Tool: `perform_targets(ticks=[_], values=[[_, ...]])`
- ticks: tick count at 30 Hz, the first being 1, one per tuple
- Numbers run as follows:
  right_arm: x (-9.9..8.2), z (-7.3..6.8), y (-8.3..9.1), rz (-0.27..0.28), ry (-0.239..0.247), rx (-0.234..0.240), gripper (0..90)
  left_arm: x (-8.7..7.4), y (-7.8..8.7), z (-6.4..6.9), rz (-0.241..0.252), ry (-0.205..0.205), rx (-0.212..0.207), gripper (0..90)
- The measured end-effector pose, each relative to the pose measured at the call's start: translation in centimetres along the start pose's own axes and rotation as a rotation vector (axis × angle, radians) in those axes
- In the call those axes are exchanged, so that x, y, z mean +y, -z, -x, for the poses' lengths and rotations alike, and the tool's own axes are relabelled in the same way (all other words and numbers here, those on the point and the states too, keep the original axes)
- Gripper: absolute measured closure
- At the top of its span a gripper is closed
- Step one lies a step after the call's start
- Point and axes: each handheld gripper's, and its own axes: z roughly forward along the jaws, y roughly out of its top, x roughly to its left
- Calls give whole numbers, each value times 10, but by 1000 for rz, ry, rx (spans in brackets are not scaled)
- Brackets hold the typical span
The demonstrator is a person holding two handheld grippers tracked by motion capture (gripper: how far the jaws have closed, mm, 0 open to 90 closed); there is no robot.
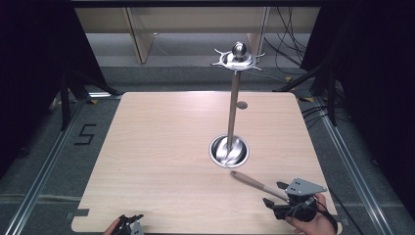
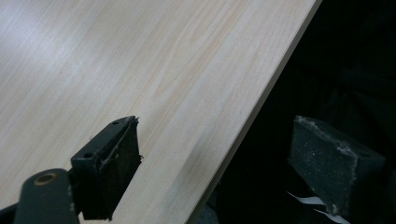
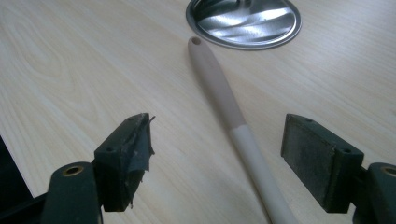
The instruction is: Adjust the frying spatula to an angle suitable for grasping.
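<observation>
- At the near left corner of the table (image 1: 147, 147), the left gripper (image 1: 130, 224) is cut off by the bottom edge of the high view, so little of it and of the hand shows there.
- In the left gripper view, its jaws stand wide apart with nothing between them. One jaw is over the pale wood and the other hangs past the table edge, over a dark area where I cannot make anything out.
- Near the middle of the table stands a metal stand (image 1: 233, 98). It has a round shiny base (image 1: 229, 151), a thin upright pole and a small dish with a ball at the top. The right gripper view cuts off the far part of the base.
- The wooden handle (image 1: 257, 184) lies flat on the table, between the base and the right gripper. Its far end, with a small hole, is just beside the rim of the base but apart from it. The far part is brownish and the near part is lighter cream.
- The near end of the handle runs under the gripper and out of the bottom of the right gripper view, so I cannot tell what kind of utensil it is.
- At the near right, a hand holds the right gripper (image 1: 275, 193). Its jaws are wide open on either side of the handle, and the pads (image 3: 314, 156) do not touch it.
</observation>
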Motion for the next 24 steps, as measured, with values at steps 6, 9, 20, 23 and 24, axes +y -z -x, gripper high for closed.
perform_targets(ticks=[6, 9, 20, 23, 24], values=[[7, 4, -5, -7, 15, -3, 256, 0, 0, 0, 0, 1, 0, 155], [12, 4, -6, -28, 17, 2, 259, 0, 0, 0, 1, 1, 0, 155], [25, 12, -17, -162, 68, 5, 302, 0, 0, 0, 2, -1, -1, 155], [28, 14, -22, -189, 78, 3, 316, 0, -1, 0, 1, 6, -5, 155], [28, 14, -22, -189, 78, 3, 316, 0, 0, 0, -1, 4, -1, 155]])
